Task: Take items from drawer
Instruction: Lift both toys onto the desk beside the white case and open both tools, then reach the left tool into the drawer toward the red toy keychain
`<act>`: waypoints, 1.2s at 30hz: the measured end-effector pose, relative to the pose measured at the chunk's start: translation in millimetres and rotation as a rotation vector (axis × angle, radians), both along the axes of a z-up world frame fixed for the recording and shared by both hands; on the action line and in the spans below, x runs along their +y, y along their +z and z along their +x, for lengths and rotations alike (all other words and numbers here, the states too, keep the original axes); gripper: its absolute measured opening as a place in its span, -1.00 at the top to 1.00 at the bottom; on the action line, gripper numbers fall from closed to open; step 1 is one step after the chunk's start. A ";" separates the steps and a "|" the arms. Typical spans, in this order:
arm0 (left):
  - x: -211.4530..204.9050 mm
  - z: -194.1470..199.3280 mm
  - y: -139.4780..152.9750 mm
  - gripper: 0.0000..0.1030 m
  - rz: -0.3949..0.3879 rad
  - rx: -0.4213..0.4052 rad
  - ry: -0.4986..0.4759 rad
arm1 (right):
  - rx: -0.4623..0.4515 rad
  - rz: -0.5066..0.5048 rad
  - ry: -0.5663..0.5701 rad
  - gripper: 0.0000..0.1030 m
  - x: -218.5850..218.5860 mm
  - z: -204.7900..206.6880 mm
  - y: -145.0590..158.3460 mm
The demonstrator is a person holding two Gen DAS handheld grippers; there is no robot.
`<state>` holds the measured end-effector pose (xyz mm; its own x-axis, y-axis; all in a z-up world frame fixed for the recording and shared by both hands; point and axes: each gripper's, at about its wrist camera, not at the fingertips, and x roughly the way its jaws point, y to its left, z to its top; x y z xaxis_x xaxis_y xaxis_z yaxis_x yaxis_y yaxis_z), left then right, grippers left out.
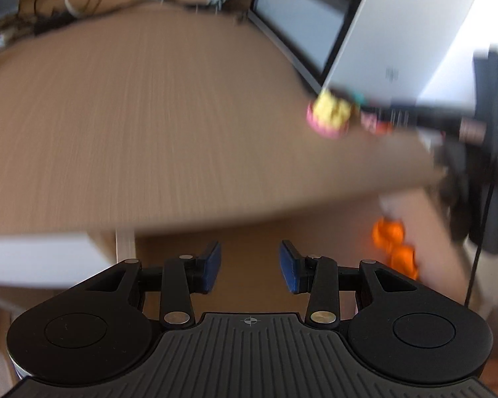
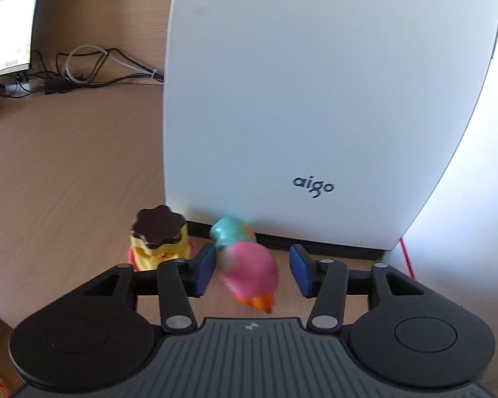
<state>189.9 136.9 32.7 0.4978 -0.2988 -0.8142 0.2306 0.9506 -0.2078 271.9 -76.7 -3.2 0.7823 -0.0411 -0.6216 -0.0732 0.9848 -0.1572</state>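
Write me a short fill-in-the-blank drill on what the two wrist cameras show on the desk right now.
1. The word printed on the white case is ____.
2. The pink toy lies between the right gripper fingers, whose jaws are ____.
3. The yellow pudding toy has a ____ top.
4. The left gripper holds ____.

Missing words: aigo; open; brown; nothing
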 end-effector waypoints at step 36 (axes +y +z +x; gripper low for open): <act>15.4 -41.2 -35.4 0.43 0.161 0.287 -0.087 | 0.292 0.126 0.068 -0.42 20.2 -184.4 -28.4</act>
